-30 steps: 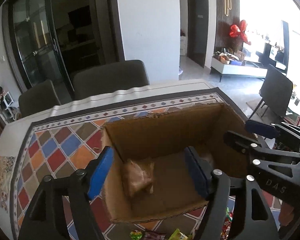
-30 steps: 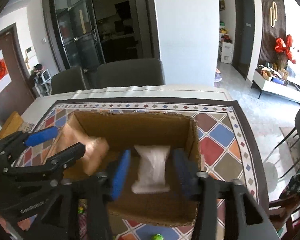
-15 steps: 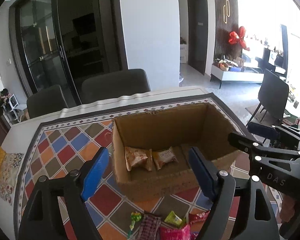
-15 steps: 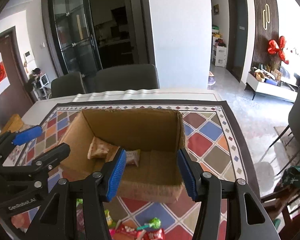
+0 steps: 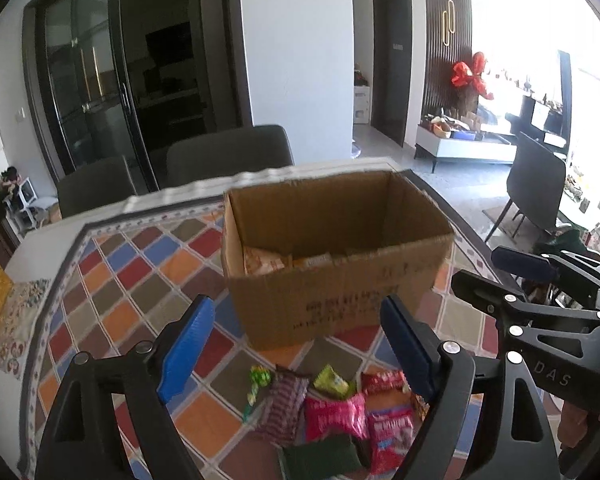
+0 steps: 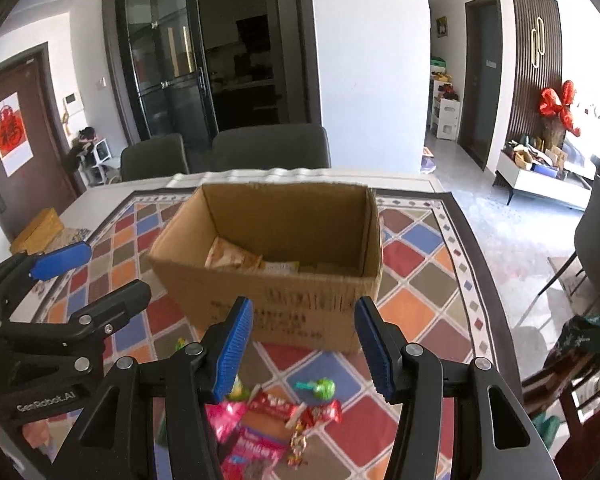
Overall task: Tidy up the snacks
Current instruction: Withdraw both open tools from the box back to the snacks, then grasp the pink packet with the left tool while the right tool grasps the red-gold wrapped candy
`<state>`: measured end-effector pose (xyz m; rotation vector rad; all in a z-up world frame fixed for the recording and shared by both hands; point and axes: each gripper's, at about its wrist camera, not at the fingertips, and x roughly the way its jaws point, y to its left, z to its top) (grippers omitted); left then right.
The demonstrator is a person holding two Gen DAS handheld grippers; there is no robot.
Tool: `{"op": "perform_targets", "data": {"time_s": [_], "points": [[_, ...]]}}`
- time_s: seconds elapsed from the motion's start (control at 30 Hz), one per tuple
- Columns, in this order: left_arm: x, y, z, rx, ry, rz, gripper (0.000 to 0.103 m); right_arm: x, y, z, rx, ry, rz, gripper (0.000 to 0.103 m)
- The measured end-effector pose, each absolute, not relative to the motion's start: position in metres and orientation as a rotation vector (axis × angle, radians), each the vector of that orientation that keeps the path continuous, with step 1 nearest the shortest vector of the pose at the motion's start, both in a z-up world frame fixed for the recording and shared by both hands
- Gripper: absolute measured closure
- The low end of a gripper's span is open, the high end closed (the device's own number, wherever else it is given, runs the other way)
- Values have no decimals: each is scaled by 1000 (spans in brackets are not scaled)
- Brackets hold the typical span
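Cloth (image 5: 112,280) with coloured diamonds is spread over the table, and everything else is set upon it. A box (image 5: 340,280) of brown card is seen open-topped beyond both pairs of jaws, well clear of them; two pale packets (image 6: 236,258) are lain on its floor against the near wall, only partly seen over the rim. The left gripper (image 5: 296,340) is held with its blue pads parted wide and nothing between them; its jaws have just been opening. The right gripper (image 6: 304,346) is held released as well, its pads less widely parted and nothing gripped. Snacks (image 5: 336,412) are heaped loose on the cloth below and between the jaws, nearer than the box: pink and red packets, a dark green one at the near edge, a striped one beside them. A green lollipop (image 6: 320,388) is seen lying just beyond the heap, below the right jaws.
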<state>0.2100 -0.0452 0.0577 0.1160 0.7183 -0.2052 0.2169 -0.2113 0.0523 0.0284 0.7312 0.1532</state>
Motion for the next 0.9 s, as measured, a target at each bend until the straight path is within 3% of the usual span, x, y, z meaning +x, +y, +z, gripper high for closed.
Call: {"op": "perform_targets", "data": {"time_s": [0.9], "points": [[180, -55, -57, 119, 952, -295, 20, 169, -214, -58, 95, 974, 151, 49]]}}
